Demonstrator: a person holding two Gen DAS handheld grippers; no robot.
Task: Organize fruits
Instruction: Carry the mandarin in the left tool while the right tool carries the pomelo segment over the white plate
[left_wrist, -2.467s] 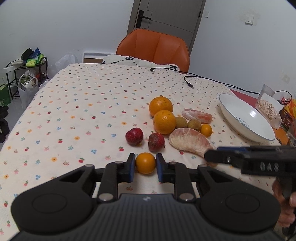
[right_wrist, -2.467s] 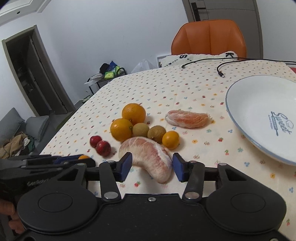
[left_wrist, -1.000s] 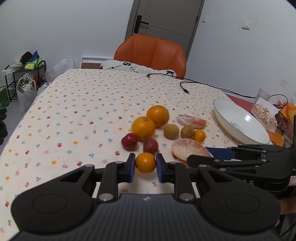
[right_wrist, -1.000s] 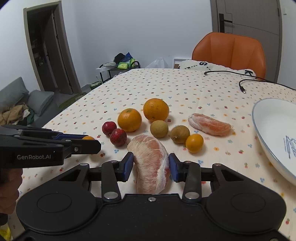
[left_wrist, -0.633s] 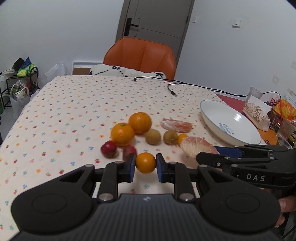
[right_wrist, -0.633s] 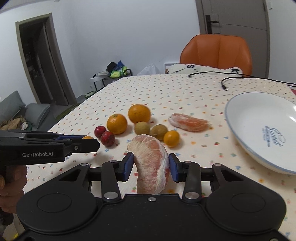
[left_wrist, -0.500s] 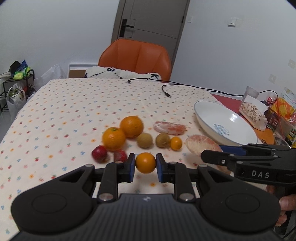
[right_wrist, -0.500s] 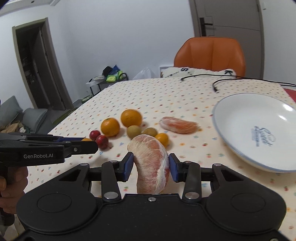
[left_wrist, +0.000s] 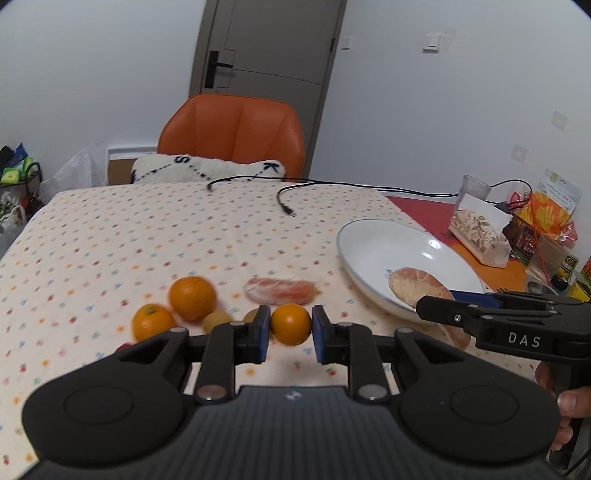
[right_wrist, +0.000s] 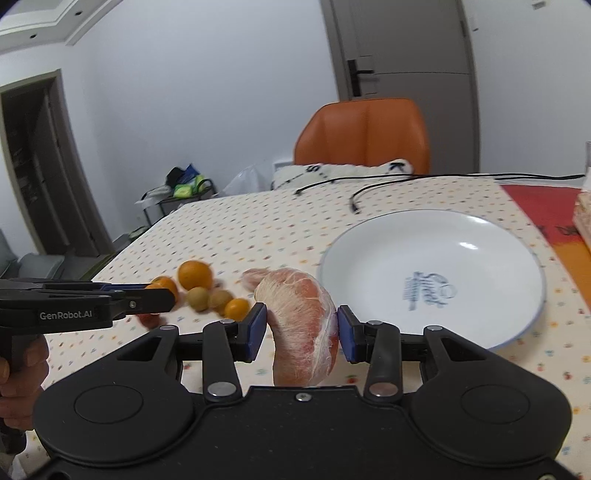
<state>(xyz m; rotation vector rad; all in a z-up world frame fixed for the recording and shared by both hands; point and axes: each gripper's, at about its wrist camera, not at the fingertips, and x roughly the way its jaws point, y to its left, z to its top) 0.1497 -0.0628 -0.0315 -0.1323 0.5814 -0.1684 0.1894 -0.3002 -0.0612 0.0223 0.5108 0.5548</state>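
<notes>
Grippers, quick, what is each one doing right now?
Left gripper: shut on the small orange.
Right gripper: shut on the peeled pomelo segment.

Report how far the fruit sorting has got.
Done: nothing; the white plate holds no fruit. In hand: the left gripper clamps a small orange, and the right gripper a peeled pomelo segment. Left: two oranges, another pomelo segment and small fruits on the tablecloth.

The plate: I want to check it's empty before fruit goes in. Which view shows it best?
The right wrist view: the plate faces the camera, whole, bare and printed. In the left wrist view it is foreshortened, its near rim hidden behind the pomelo piece and right tool.
</notes>
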